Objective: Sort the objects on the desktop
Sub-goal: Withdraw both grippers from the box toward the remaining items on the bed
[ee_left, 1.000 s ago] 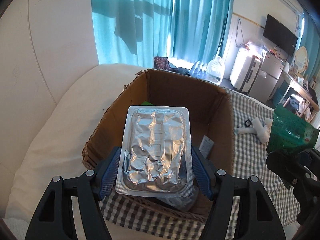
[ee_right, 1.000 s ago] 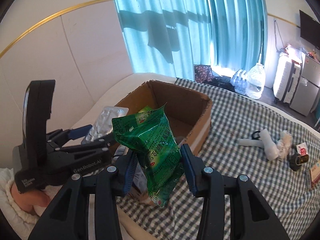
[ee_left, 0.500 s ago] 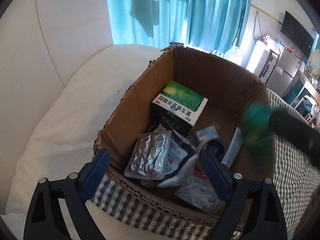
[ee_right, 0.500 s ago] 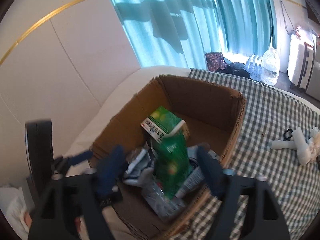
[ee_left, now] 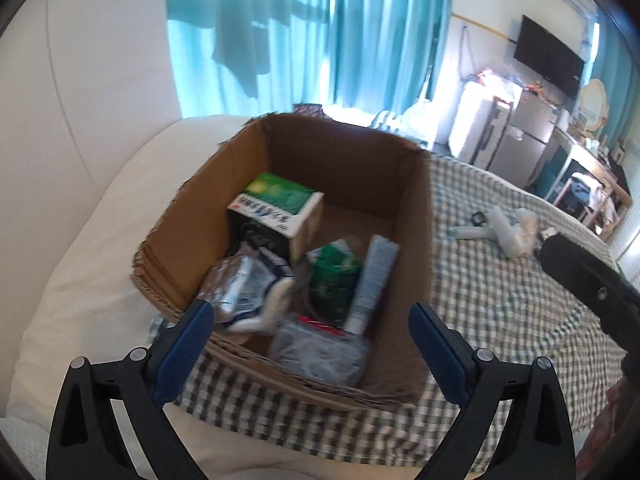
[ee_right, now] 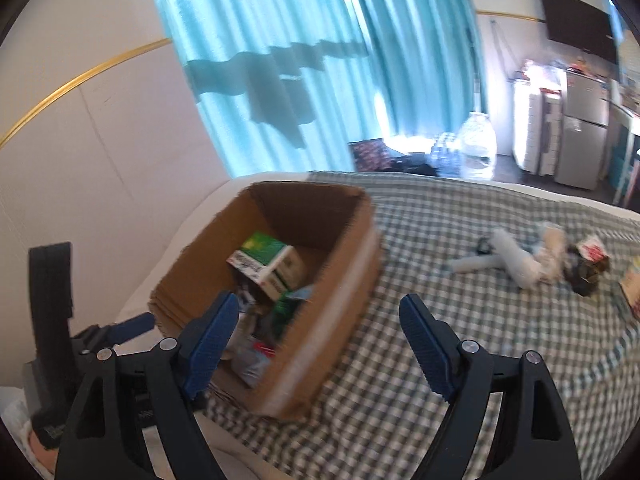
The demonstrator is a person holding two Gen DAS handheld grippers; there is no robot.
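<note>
Hovering with blue-padded fingers spread wide and nothing between them, left gripper [ee_left: 310, 344] above the near rim of the brown corrugated cardboard box [ee_left: 416, 216], well placed for a drop into the box, not a pick from it. Just inside, from the left: crinkled silver foil blister pack [ee_left: 230, 284] lying on a dark-printed pouch, likely where it fell; green-and-white medicine carton [ee_left: 276, 210] tilted against the back left corner; crumpled green plastic packet [ee_left: 334, 276] in the middle; grey squeeze tube [ee_left: 372, 276] leaning on the right wall; grey-blue soft pack [ee_left: 320, 354] at the near edge. Further right, on the green-and-white checked cloth [ee_left: 500, 300], white plastic pieces [ee_left: 506, 236] well apart from the box, judged still unsorted. Farthest right, right gripper [ee_right: 318, 346] also empty, fingers splayed, left finger over the box's near corner and right finger over bare cloth; aimed more toward the loose clutter, including a small dark object [ee_right: 584, 276] and a red-and-white packet [ee_right: 594, 246], probably the next things due for the box. Both views motion-blurred, so finer labels unreadable.
</note>
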